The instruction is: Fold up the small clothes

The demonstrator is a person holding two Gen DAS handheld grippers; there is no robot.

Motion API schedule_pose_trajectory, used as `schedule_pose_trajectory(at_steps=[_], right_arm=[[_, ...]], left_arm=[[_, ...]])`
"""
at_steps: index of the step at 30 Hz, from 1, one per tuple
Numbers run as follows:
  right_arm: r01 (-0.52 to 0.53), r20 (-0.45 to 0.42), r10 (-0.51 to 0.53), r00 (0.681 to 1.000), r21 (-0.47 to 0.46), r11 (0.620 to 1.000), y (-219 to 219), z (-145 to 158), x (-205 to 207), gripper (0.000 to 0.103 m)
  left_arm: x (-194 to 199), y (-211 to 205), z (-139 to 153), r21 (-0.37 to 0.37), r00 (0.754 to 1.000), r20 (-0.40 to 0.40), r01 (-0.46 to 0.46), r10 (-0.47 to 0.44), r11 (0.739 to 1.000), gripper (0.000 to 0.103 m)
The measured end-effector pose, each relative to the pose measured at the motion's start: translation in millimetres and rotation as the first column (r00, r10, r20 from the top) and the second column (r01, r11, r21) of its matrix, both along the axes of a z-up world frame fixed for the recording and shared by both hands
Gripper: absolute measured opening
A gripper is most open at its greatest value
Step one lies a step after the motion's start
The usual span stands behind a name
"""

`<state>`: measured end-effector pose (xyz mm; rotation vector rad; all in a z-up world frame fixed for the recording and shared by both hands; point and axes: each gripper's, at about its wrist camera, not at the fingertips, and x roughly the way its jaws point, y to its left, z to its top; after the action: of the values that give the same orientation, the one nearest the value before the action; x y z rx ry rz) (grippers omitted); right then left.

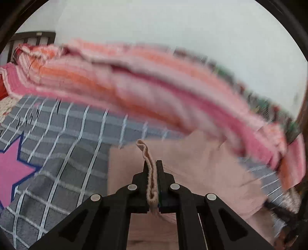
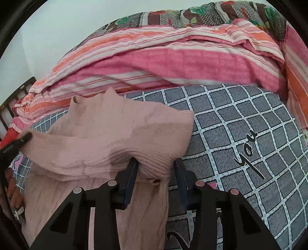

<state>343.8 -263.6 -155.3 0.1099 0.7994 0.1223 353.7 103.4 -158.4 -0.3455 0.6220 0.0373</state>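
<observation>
A pale pink ribbed knit garment (image 2: 107, 138) lies on a grey checked blanket (image 2: 240, 134), its upper part folded over toward me. My left gripper (image 1: 153, 163) is shut on an edge of the garment (image 1: 202, 163), which stands up as a thin strip between the fingers. My left gripper also shows at the left edge of the right wrist view (image 2: 23, 139). My right gripper (image 2: 156, 161) has its jaws apart around the folded ribbed edge of the garment; the cloth bulges between them.
A pink, orange and white striped duvet (image 2: 173, 57) is heaped along the far side of the bed, with a floral quilt (image 2: 192, 15) behind it. A dark slatted headboard (image 1: 32, 38) and a pale wall stand beyond. A pink star (image 1: 11, 169) marks the blanket.
</observation>
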Motion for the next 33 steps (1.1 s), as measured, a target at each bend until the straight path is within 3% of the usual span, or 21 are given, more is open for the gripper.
schedule_pose_trajectory(at_steps=[2,4,10,13,17,19,25,27,33], right_arm=[[-0.007,-0.009,0.007,1.000,-0.001,1.000,-0.2,-0.2,-0.5,0.039],[-0.013,-0.008,0.013,1.000,-0.011,1.000,-0.4,1.4,-3.5,0.039],[-0.053,0.082,0.052,0.995,0.010,0.999,-0.9,19.4,-16.3,0.043],[-0.034,0.067,0.033,0.997,0.017,0.999,0.1,16.3,-9.2,0.047],[0.005,-0.056,-0.009,0.998,-0.064,0.998,5.9,-8.0,8.0,0.047],[0.029,-0.092,-0.035,0.995,-0.065,0.997,3.2,-15.4,13.2,0.047],[0.045,-0.080,-0.050,0.996,-0.062,0.997,0.0,-16.0,11.0,0.049],[0.047,-0.074,-0.052,0.996,-0.068,0.997,1.0,-15.2,10.2,0.050],[0.048,-0.070,-0.052,0.996,-0.054,0.997,-3.2,-16.8,5.8,0.053]], left_arm=[[9.4,2.5,-13.8,-0.006,0.996,-0.084,-0.013,0.013,1.000,0.006],[11.3,6.3,-17.9,-0.024,0.993,-0.113,-0.017,0.014,1.000,0.006],[6.6,7.3,-19.0,-0.029,0.990,-0.138,-0.013,0.009,1.000,0.007],[0.8,3.0,-16.1,-0.008,0.991,-0.131,-0.016,0.015,1.000,0.008],[-4.9,0.8,-15.1,0.051,0.990,-0.136,-0.031,0.037,0.998,0.024],[-5.2,1.4,-16.3,0.066,0.988,-0.149,-0.036,0.046,0.997,0.024],[-5.7,3.3,-25.1,0.091,0.980,-0.192,-0.027,0.044,0.996,0.031],[-7.5,4.6,-25.9,0.096,0.979,-0.196,-0.034,0.052,0.995,0.044],[-10.6,18.0,-32.3,0.003,0.978,-0.205,-0.036,0.036,0.999,0.046]])
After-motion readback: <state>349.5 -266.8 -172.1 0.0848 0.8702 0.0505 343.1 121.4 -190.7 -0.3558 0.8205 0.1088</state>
